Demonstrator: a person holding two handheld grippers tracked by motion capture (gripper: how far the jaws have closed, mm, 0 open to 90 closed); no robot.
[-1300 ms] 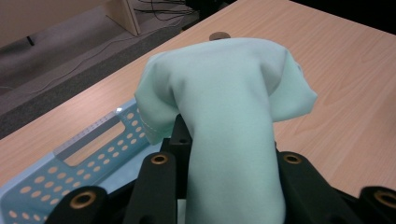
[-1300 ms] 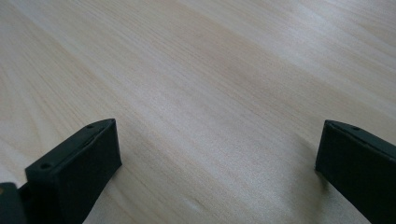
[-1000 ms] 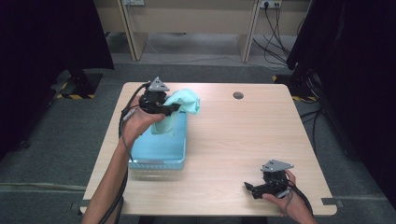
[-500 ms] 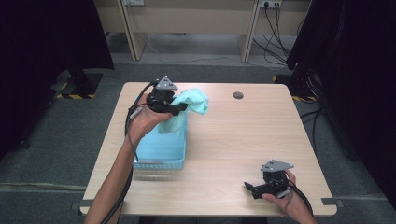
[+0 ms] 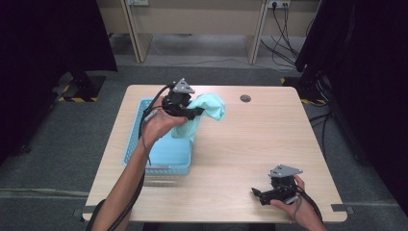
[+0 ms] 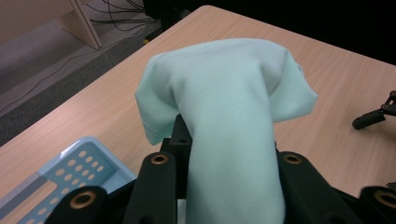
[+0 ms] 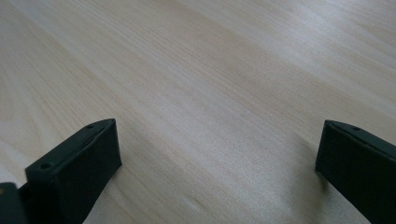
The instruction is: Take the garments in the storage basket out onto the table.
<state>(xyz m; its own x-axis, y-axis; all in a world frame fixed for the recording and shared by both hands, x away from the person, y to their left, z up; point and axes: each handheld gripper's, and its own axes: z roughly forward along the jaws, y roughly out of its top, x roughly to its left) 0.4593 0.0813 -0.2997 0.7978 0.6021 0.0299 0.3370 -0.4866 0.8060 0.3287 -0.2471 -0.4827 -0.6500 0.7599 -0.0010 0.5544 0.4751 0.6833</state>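
The left gripper point(image 5: 192, 111) has its jaws clamped on a pale mint cloth point(image 5: 207, 109), holding it lifted just above and right of centre in the high view, over the far right corner of the light blue basket point(image 5: 137, 132). In the left gripper view the cloth point(image 6: 224, 112) drapes forward over the jaws and hides their tips, so the clamp is judged from how the fabric hangs from them. A tail of it trails down toward the basket's rim. The step in hand looks like carrying the cloth out of the basket toward the bare surface point(image 5: 250, 144) at frame centre.

The next move calls for swinging the cloth clear of the basket wall and lowering it onto open wood, probably for spreading or folding. That likely needs the right gripper point(image 5: 269, 193), which rests low at the lower right of the high view, to come across and take a free edge. Its jaws stand wide apart over bare wood in the right gripper view.

Count: one cloth, one basket, two grippers, and one small dark round disc point(image 5: 245, 98) near the surface's far edge, possibly a cable port.
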